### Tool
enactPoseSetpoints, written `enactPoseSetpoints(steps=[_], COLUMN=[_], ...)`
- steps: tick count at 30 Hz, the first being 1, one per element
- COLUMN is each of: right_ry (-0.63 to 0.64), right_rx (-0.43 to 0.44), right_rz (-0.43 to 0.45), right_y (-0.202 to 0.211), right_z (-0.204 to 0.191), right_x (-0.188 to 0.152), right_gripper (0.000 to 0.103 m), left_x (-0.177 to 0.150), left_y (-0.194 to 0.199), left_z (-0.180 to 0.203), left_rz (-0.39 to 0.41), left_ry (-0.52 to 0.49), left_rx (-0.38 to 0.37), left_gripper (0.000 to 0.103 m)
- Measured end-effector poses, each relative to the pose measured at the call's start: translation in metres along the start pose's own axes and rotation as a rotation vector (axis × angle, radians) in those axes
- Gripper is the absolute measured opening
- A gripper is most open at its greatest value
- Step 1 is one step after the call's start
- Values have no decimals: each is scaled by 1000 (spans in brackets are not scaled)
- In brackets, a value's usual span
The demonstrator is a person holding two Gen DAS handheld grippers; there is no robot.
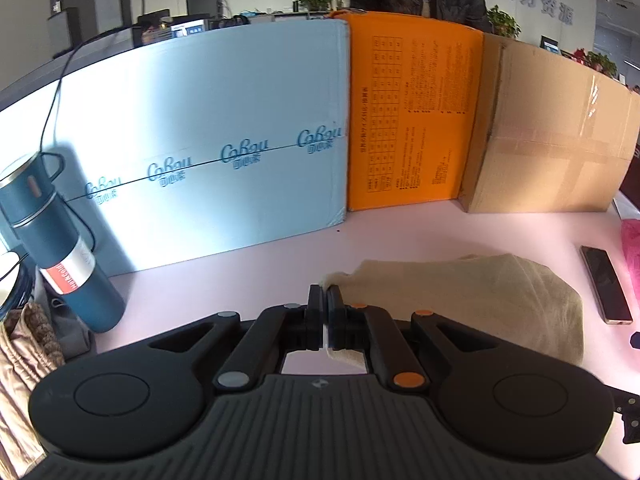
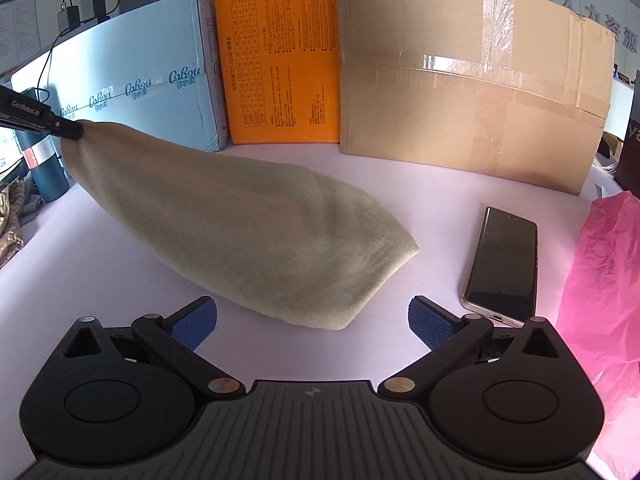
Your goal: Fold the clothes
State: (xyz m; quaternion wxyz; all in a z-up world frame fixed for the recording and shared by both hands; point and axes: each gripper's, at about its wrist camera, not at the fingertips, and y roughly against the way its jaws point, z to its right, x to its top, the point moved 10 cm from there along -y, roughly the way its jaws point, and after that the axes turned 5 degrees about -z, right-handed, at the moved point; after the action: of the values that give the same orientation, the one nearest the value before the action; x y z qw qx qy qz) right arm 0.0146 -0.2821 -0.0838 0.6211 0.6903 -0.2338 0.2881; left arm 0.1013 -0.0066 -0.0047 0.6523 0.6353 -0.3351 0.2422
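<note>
A beige cloth (image 2: 256, 236) lies on the pale pink table (image 2: 420, 192), one corner lifted up to the left. My left gripper (image 1: 325, 292) is shut on that corner of the cloth (image 1: 472, 292); it shows in the right wrist view (image 2: 74, 130) at the far left, holding the corner above the table. My right gripper (image 2: 312, 322) is open and empty, just in front of the cloth's near edge, with its blue pads (image 2: 194, 326) either side of the near corner.
A phone (image 2: 502, 266) lies right of the cloth, with pink plastic (image 2: 604, 280) beyond it. A blue box (image 1: 200, 152), an orange box (image 1: 412, 112) and a cardboard box (image 2: 472, 80) line the back. A teal flask (image 1: 60, 240) stands at the left.
</note>
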Motion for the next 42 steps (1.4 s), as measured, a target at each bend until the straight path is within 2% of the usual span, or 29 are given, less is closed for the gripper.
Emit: enactPoseSetpoints(steps=[12,14,16,18,21,25,28,29,31,32,34,36,37,39,42], right_ry=[-18,-8,-4,-4,-13,-28,-18,-16,-19,-25,-40,-53,-58,-62,-50], right_rx=[20,25,29,33,41,64,69,67,62,60,56,49,48,51,48], right_rz=[23,24,25,24,24,27,30,33,37,38,40,36,33,30,28], right_y=[-10,-10,-10,-10,-12,-13,-10,-9,-5,-3,0,1,2,5,10], right_z=[-5,-9,-12,-14,-17,-24,-28,-28,-27,-26,-22,-18,-17,-15,-14], right_x=[16,18,18,18,18,19,19,19,18,17,16,13,11,8,3], right_gripper=[103,103,103,103,103,103,103,103,103,103,103,103,103,103,103], left_x=[4,6,8,10,4,-16,-38,-45,-54,-57,-58,-59,-60,-62,-65], left_y=[59,68,76,79,84,84,90,91,89,81,61,35,23,0,-36], left_z=[-113,-123,-125,-105,-48,34,88,100,105,97,70,26,1,-43,-87], left_rz=[171,184,194,189,179,107,66,54,50,41,23,10,9,-11,-84], left_ry=[327,351,352,295,169,24,-119,-155,-177,-153,-77,29,73,114,120], left_rx=[328,351,342,231,-11,-338,-505,-537,-533,-482,-338,-134,-23,157,291], left_gripper=[2,2,2,2,2,2,2,3,6,8,28,78,82,82,82])
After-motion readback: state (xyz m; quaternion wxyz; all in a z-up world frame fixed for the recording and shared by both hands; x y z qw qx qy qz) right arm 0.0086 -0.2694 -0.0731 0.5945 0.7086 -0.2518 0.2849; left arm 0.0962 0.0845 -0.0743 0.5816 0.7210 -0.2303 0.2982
